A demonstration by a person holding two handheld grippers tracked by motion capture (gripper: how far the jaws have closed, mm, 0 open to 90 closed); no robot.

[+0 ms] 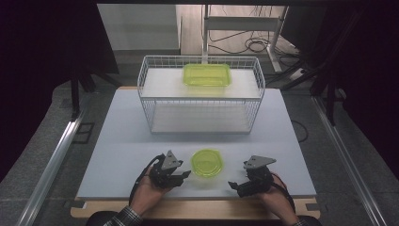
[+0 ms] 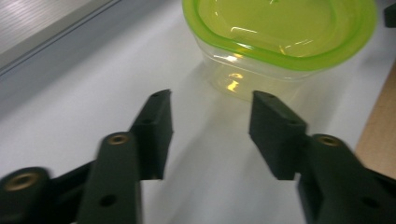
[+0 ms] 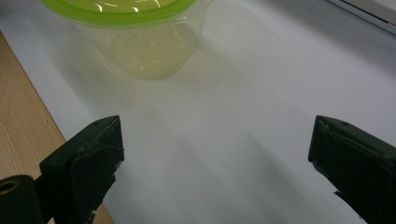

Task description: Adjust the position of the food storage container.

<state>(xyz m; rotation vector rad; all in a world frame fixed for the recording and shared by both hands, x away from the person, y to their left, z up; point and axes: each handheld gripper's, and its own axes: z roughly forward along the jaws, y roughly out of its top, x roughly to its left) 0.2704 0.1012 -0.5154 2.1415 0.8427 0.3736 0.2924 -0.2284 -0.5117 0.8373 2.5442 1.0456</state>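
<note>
So the round lidded container [image 1: 207, 162] sits on the table [image 1: 117, 155] close to the near edge, about mid-width. The left gripper [image 1: 184, 175] is just beside it on the left, the right gripper [image 1: 232, 185] near it on the right. A wire basket [image 1: 146, 101] stands toward the far edge, with a rectangular container [image 1: 207, 74] in its back part.

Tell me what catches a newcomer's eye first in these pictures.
The round lime-lidded container stands at the table's near edge, between the left gripper and the right gripper, both open and apart from it. Farther back, a rectangular green container sits on top of the white wire rack.
</note>
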